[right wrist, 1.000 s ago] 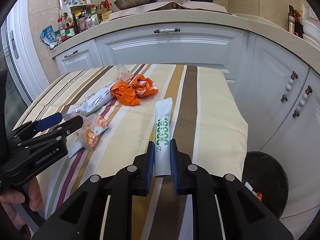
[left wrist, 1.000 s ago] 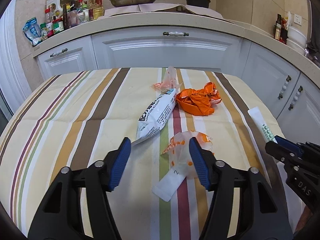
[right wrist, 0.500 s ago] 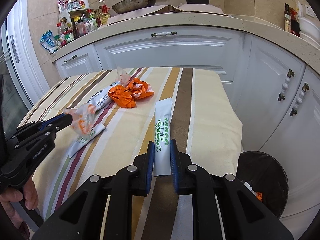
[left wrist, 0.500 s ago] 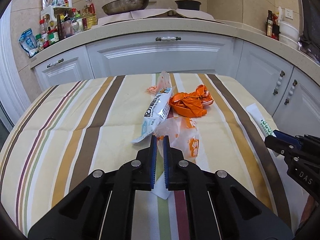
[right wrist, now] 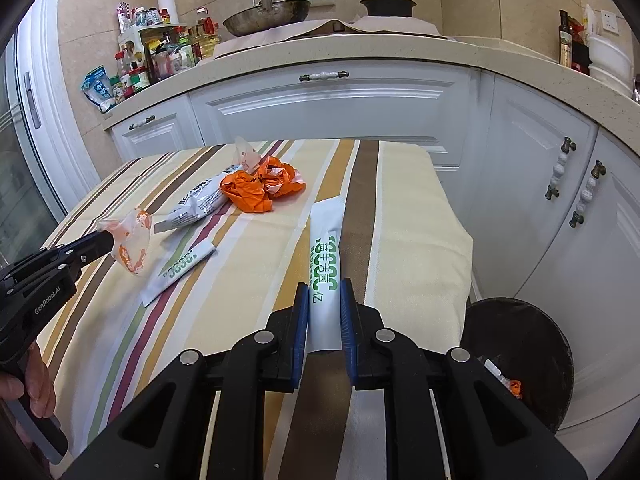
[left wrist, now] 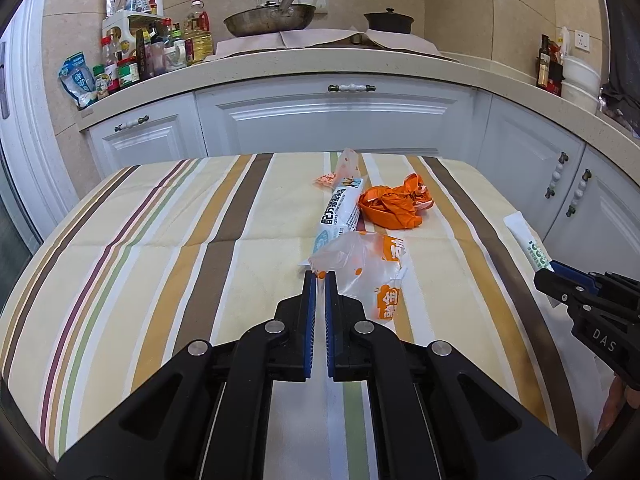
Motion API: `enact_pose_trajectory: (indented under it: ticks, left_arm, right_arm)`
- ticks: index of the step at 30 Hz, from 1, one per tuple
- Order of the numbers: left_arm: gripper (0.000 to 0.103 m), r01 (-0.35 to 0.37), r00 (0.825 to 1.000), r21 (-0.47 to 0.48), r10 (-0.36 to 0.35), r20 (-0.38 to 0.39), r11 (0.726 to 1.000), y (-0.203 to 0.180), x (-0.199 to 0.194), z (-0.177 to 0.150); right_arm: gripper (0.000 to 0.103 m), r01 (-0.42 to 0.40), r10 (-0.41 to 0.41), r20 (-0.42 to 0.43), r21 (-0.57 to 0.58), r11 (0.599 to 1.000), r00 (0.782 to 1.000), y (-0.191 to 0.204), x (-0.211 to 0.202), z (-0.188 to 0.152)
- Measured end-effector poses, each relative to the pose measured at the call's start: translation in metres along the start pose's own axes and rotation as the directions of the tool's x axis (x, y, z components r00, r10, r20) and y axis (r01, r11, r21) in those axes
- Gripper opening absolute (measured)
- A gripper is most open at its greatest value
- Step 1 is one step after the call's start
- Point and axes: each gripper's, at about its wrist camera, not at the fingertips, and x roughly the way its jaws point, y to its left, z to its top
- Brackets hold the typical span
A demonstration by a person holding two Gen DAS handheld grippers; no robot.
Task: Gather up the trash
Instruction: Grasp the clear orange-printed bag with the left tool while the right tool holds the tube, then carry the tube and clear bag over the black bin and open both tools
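Now left fingers (left wrist: 320, 276) pinch the clear wrapper (left wrist: 360, 264); right fingers (right wrist: 325, 292) clamp the white sachet (right wrist: 325, 264).

This is a home kitchen. A pale speckled countertop (left wrist: 320, 65) wraps around the room above white panelled cabinets (left wrist: 336, 120) with small metal-and-ceramic handles. A steel wok (left wrist: 269, 24) and a dark lidded pot (left wrist: 389, 22) sit on a stove covered with a cloth. At the left end a white rack (left wrist: 132, 46) is crowded with sauce bottles, jars and a jug of cooking oil (left wrist: 198, 38), with a roll of paper towel behind. The walls are beige tile with wall sockets (left wrist: 582, 42). In front stands a desk under a striped cloth (left wrist: 160, 232), and a dark round bin (right wrist: 520, 356) sits on the floor beside it.
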Motion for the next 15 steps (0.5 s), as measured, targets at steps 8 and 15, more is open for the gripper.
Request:
enact_pose_trajectory:
  ticks: [8, 15]
  left_arm:
    - [0.004, -0.003, 1.000, -0.016, 0.003, 0.015, 1.000, 0.002, -0.012, -0.001]
    - [0.004, 0.044, 0.998, 0.008, -0.044, 0.042, 0.999, -0.020, -0.027, 0.001]
  right_arm:
    - [0.017, 0.024, -0.024, 0.031, 0.004, 1.000, 0.999, -0.001, -0.014, -0.002]
    - [0.017, 0.059, -0.061, 0.066, 0.027, 0.998, 0.996, -0.014, -0.033, -0.007]
